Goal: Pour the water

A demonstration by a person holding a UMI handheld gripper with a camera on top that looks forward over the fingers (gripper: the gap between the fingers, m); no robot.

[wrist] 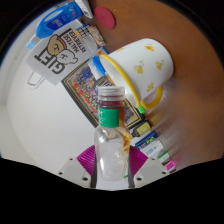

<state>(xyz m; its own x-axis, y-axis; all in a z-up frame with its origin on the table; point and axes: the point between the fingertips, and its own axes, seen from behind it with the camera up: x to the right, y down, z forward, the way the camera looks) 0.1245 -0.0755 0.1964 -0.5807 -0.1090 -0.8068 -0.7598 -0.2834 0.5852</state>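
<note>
- Gripper [110, 172], pink-padded, is clamping a clear plastic bottle [110, 135] (upright, capped).
- Yellow-rimmed white mug [145, 66] is lying tilted just beyond, on printed cards [62, 52].

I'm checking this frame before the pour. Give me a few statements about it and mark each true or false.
1. The bottle stands between the gripper fingers. True.
2. The bottle has no cap. False: a cap is on it.
3. The mug beyond the bottle is yellow and white. True.
4. The mug stands upright. False: it appears tilted, its opening facing the bottle.
5. A book lies beyond the bottle. True.
</note>
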